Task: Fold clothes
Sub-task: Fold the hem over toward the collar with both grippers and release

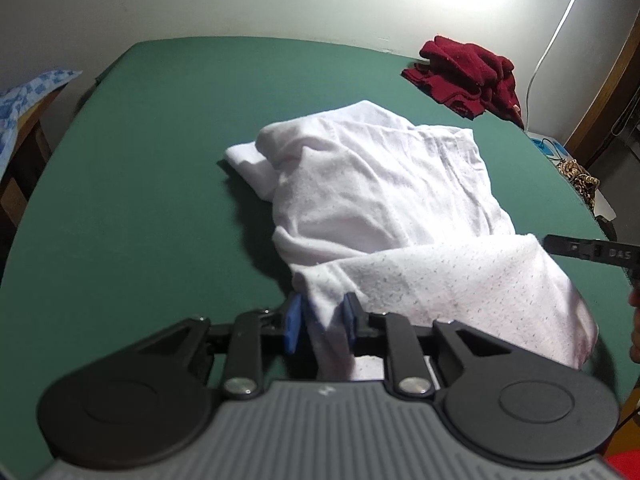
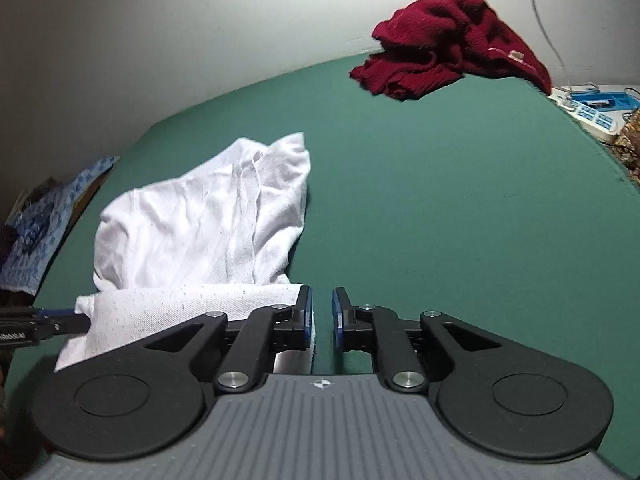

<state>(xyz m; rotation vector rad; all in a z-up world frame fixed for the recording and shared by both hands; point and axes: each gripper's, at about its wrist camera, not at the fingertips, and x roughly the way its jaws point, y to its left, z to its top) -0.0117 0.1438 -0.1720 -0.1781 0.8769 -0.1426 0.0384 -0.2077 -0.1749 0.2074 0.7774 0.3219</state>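
A white garment (image 1: 384, 208) lies bunched on the green table (image 1: 160, 160), its near edge folded over. My left gripper (image 1: 322, 314) has its blue pads on either side of a fold of the white cloth at the near left corner, shut on it. In the right wrist view the white garment (image 2: 200, 224) lies to the left. My right gripper (image 2: 322, 312) stands at the garment's right near corner with a narrow gap between the pads; no cloth shows between them. The right gripper also shows in the left wrist view (image 1: 592, 250). The left gripper shows at the right wrist view's left edge (image 2: 48, 326).
A dark red garment (image 1: 468, 76) lies crumpled at the table's far right corner, seen too in the right wrist view (image 2: 452, 52). A blue patterned cloth (image 2: 36, 232) lies off the table's left side. A blue and white power strip (image 2: 592, 108) sits beyond the right edge.
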